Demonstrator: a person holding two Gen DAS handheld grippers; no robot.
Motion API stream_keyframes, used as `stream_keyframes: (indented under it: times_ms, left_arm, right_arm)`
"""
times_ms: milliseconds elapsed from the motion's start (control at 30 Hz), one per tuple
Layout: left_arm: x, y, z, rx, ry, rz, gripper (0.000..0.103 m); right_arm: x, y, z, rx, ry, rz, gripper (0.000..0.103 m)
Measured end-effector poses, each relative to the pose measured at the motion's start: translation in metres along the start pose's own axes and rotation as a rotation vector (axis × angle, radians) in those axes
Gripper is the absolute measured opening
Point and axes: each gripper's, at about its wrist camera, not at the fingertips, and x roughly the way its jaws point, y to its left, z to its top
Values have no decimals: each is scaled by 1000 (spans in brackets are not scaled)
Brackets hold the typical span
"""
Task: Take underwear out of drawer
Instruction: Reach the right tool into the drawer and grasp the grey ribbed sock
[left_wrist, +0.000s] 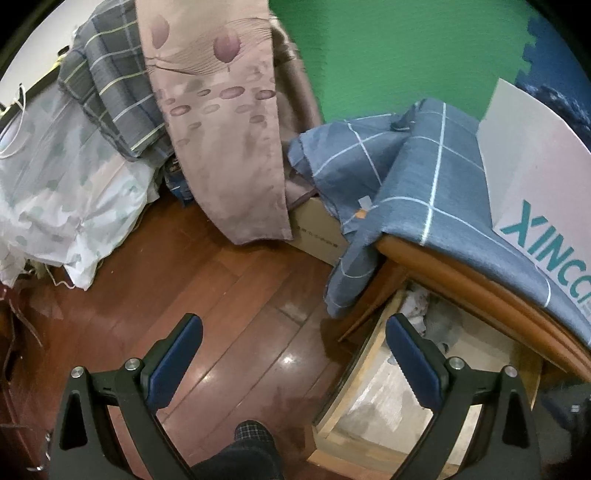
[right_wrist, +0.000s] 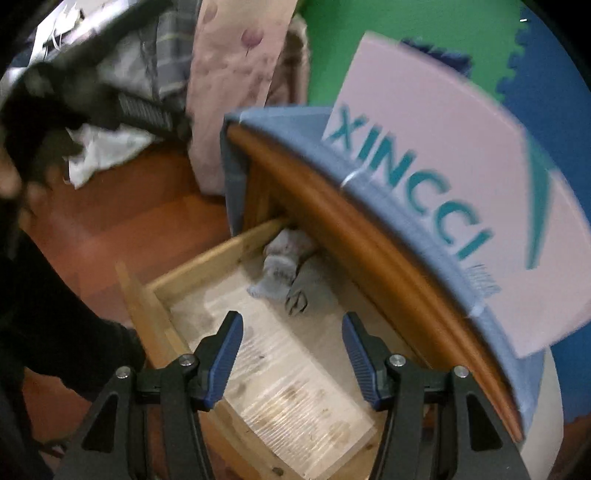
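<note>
Underwear (right_wrist: 282, 264) lies bunched lengthwise toward the open drawer's (right_wrist: 207, 258) back.

- Glossy reddish-brown wooden plank floor (left_wrist: 236, 295) reflecting overhead light.
- Green wall (left_wrist: 388, 55) behind.
- Pinkish patterned curtain (left_wrist: 229, 147) hanging to the floor.
- Blue checked cloth (left_wrist: 436, 192) draping what appears to be an orange-brown wooden cabinet (right_wrist: 332, 229).

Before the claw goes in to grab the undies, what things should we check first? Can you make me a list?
1. Drawer pulled open: ok.
2. Underwear in sight at the back of the drawer: ok.
3. Right claw open and empty: ok.
4. Right claw over the drawer, pointing toward the underwear: ok.
5. Left claw open, off to the side above the floor: ok.
6. Room under the tabletop edge for the claw to reach: cannot tell.
</note>
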Motion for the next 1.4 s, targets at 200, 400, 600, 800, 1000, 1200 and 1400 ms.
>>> stream_keyframes:
  times_ms: [200,400,600,800,1000,1200,1400]
  left_arm:
    - [8,5,-2,-20,46,6,99]
    - [11,6,-3,-21,58,20,99]
    - [11,7,-5,-17,69,15,99]
    - [13,10,-7,-27,90,24,99]
    - [17,12,-7,-46,123,3,99]
    - [17,11,-6,-44,124,-18,99]
    - [23,7,-8,-26,146,-20,99]
  right_arm:
    - [61,2,-2,-67,45,-11,57]
    - [116,2,-6,-110,93,-36,57]
    - [149,4,-9,-124,118,-49,57]
    - [168,9,-8,-184,106,-89,56]
    - [185,13,-8,-239,87,-142,56]
    - [203,10,-4,-251,63,-163,55]
    - [220,10,4,-254,21,-133,58]
